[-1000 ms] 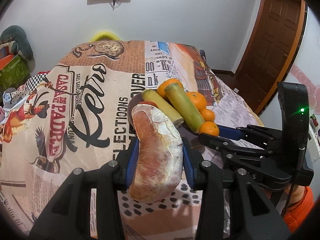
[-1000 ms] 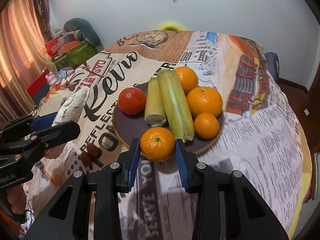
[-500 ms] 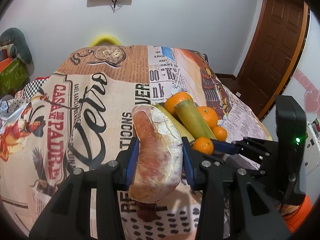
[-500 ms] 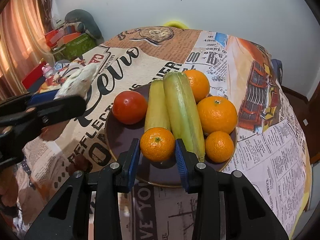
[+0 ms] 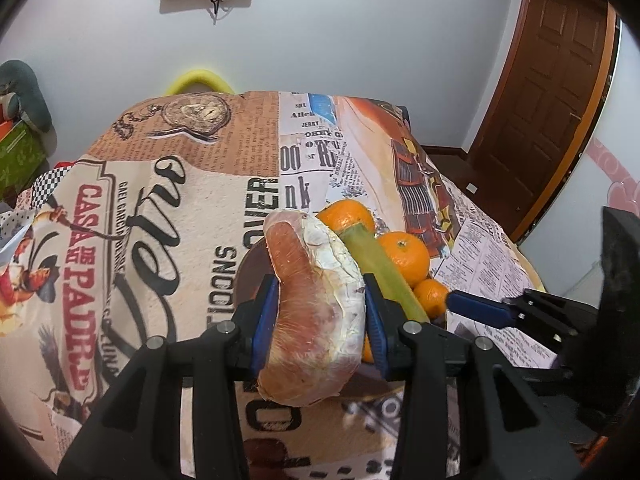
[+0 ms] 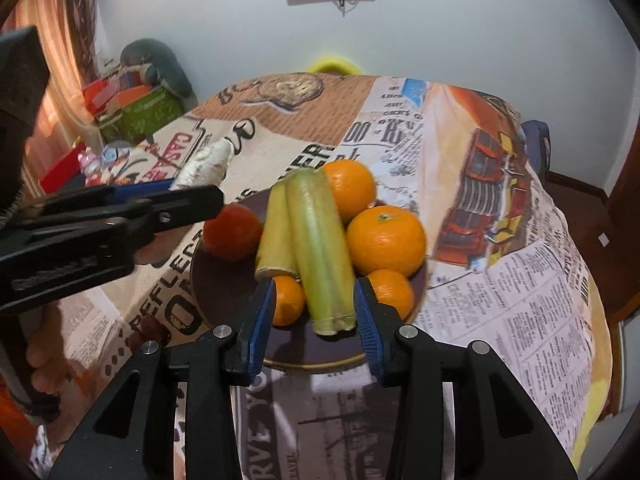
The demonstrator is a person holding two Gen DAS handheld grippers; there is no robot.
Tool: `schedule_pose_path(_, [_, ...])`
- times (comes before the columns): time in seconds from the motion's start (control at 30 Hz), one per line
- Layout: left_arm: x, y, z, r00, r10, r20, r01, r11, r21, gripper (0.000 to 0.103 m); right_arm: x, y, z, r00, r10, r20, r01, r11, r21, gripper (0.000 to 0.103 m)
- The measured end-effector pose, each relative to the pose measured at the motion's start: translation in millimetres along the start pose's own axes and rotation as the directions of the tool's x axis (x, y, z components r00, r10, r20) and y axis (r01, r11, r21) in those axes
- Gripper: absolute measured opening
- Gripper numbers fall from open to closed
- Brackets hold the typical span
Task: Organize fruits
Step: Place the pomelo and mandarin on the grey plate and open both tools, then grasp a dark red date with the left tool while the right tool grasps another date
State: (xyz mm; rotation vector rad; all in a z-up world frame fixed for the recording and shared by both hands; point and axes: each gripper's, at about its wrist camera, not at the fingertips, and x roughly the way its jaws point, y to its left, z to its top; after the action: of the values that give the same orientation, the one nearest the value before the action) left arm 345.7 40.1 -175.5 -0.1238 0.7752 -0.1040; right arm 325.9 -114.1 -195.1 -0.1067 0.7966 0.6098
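My left gripper (image 5: 320,308) is shut on a peeled pink pomelo piece (image 5: 312,264), held above the cloth at the left rim of the dark plate (image 6: 224,280). In the right wrist view that piece (image 6: 206,162) sticks out of the left gripper's fingers (image 6: 176,204). My right gripper (image 6: 314,308) hovers over the plate's near side, jaws opening. A small orange (image 6: 286,300) lies on the plate just inside its left finger, free of the pads. The end of a green corn cob (image 6: 320,240) shows between the jaws. A tomato (image 6: 232,232), a second cob (image 6: 276,240) and other oranges (image 6: 386,240) fill the plate.
A printed newspaper-style cloth (image 6: 500,280) covers the round table. Boxes and a grey plush toy (image 6: 156,64) sit beyond the table's left edge. A yellow chair back (image 5: 198,80) stands at the far side, and a brown door (image 5: 560,80) is on the right.
The right gripper moved over the plate, set the small orange down and let it go, its jaws widening. The left gripper carried the pomelo piece closer to the plate.
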Motion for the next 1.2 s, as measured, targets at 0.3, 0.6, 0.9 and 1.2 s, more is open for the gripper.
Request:
schedule_pose_path(0.3, [28.4,-17.4,1.1,0.998,0.035,-0.047,-0.033,0.999,0.042,0.041,-7.4,-16.6,-4.1,1.0,0.007,0.015,-0.008,0.999,0.035,0.037])
schedule_pose_path(0.6, [17.6,-18.2,1.9,0.999,0.037,-0.034,-0.036,0.998,0.043,0.047,-7.4,-20.8,-8.9,1.0,0.014,0.007,-0.015,0.998,0.056,0.037])
schedule_pose_path(0.9, [-28.6,-7.8,-4.4,0.998,0.059,0.005,-0.059,0.998,0.035,0.047,-34.9,-4.1,-5.6,0.999,0.013,0.042,-0.014,0.999,0.038,0.037])
schedule_pose_path(1.2, [-77.9,8.9,-29.7,0.995,0.096,0.009,-0.096,0.995,0.025,0.047,-69.2,23.4,-5.3,0.997,0.01,0.083,-0.01,1.0,0.004,0.037])
